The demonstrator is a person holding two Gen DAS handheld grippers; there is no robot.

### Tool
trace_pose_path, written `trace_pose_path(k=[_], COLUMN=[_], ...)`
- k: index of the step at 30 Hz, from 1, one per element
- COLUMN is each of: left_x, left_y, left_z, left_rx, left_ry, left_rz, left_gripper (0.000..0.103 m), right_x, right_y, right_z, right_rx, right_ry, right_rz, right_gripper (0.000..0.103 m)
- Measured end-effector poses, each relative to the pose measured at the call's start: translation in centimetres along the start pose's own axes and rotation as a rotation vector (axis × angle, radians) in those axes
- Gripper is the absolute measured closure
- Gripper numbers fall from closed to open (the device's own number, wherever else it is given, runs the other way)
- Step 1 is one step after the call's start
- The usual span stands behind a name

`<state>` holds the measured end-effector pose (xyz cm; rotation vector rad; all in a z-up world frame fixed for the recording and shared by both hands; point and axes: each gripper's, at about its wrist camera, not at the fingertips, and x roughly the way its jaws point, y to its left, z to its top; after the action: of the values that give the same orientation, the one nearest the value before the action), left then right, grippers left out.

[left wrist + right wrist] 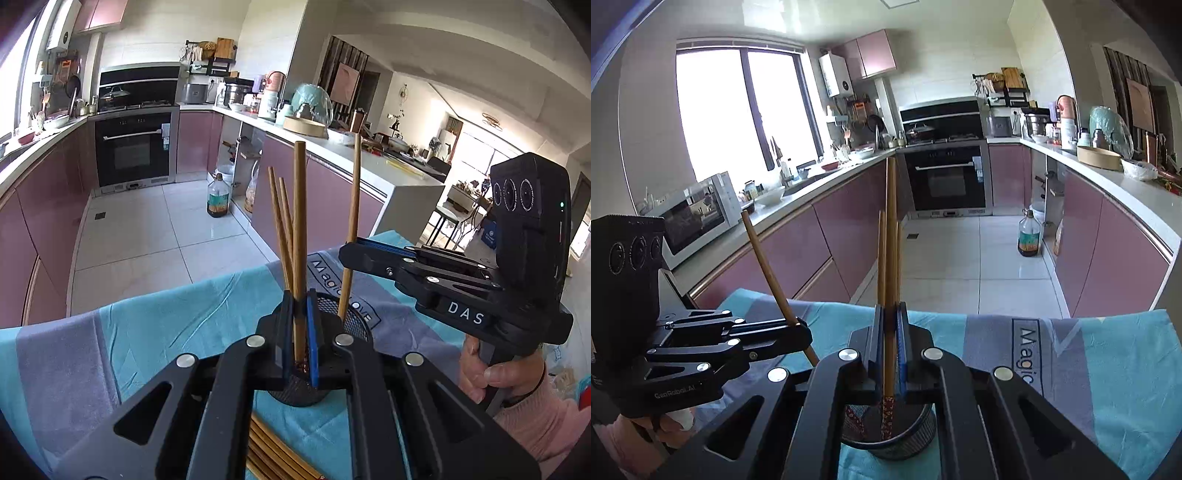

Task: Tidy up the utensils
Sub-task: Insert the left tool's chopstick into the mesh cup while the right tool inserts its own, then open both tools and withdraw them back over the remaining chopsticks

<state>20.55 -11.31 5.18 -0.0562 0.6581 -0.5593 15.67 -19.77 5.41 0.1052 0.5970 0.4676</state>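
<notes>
**Here: two grippers, one chopstick each, at the mesh holder**

Left gripper (300,334): jaws closed on one upright wooden chopstick (300,236), held low on its shaft, directly over the black mesh holder (354,314). The patterned end of the stick shows between the blue pads (313,343).

Right gripper (890,345): jaws clamped on a second wooden chopstick (891,258), also upright, its red patterned end reaching down into the mesh holder (923,424). From the left wrist view the same gripper (351,247) comes in from the right with its stick (352,221) leaning slightly and entering the holder.

Holder contents: two further chopsticks (280,229) stand inside, tilted to the left, close beside the left gripper's stick.

Loose stock: a bundle of chopsticks (273,454) lies flat on the cloth just below the holder, partly hidden by the left gripper's body.

Support: a blue and grey tablecloth (166,332) printed with "Magic".

Right hand (491,369): wrapped around the gripper handle, pink sleeve at the wrist.

Surroundings: pink kitchen cabinets (820,236), built-in oven (947,177), white microwave (698,214), oil bottle (1030,236) on the tiled floor.
</notes>
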Motion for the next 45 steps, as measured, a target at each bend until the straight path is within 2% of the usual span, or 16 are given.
trace_pose_path(k=[6,13,16,24,31,36,41,45], left_x=[1.5,2.3,2.1,-0.6,-4.7,-5.4,-4.3,-3.2], left_y=[0.7,1.3,1.6,1.8,2.4,3.1,4.3,5.2], left_z=[-0.2,-0.1,-0.4,-1.9,-4.3,-7.7,-11.8,-14.7], left_rx=[-0.008,-0.029,-0.041,-0.047,-0.064,-0.081,-0.13,-0.177], left_ry=[0.027,0.028,0.019,-0.037,-0.105,-0.056,0.042,0.111], left_rz=[-0.006,0.011,0.025,0.069,0.114,0.137,0.136,0.123], left_gripper=[0.095,0.094,0.094,0.09,0.077,0.074,0.072,0.071], right_x=[1.5,1.7,1.1,-1.2,-4.0,-3.3,-0.5,1.1], right_y=[0.2,-0.3,-0.4,0.4,2.3,4.9,6.6,7.0], right_z=[-0.6,-0.7,-0.8,-1.5,-3.2,-6.1,-9.7,-11.7], right_rx=[0.005,0.043,0.045,0.041,0.008,-0.04,-0.057,-0.034], right_ry=[0.081,0.082,0.067,0.022,-0.006,0.073,0.206,0.278], right_rz=[-0.022,-0.036,-0.03,0.003,0.086,0.142,0.145,0.137], right_gripper=[0.098,0.094,0.087,0.078,0.068,0.065,0.065,0.065])
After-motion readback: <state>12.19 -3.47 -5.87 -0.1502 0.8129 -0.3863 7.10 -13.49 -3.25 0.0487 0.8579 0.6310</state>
